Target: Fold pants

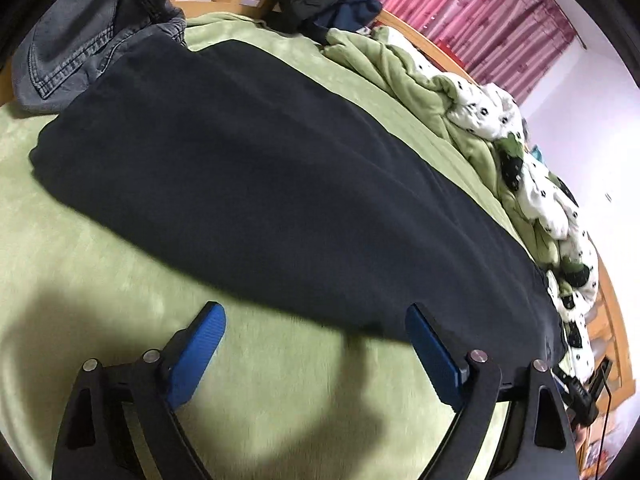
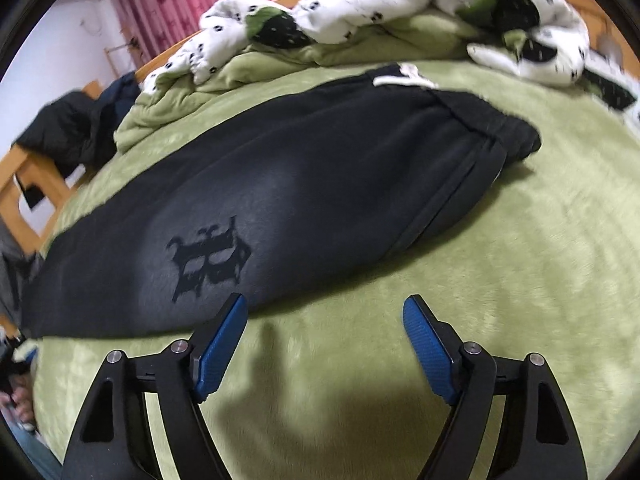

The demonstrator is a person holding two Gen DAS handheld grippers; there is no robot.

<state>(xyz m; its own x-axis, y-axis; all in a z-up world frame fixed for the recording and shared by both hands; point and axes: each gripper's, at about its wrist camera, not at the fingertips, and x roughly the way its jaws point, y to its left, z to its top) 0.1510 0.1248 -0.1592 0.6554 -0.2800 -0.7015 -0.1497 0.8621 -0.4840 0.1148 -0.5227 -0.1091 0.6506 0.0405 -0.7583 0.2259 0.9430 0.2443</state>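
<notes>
Green bedspread (image 2: 500, 240) under flat black pants (image 2: 280, 200), one leg over the other; both tongs wide, empty.

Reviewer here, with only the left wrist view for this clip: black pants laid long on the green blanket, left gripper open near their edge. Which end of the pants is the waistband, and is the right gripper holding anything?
Observer: The waistband shows only in the right wrist view, at the far right end of the pants, with a white drawstring at its top.
Reviewer: And the right gripper?
Observer: The right gripper is open and empty, over the green blanket just short of the pants' near edge.
Reviewer: Any marking on the pants?
Observer: Yes, a dark gothic-style logo on the leg, just beyond the right gripper's left finger.
</notes>
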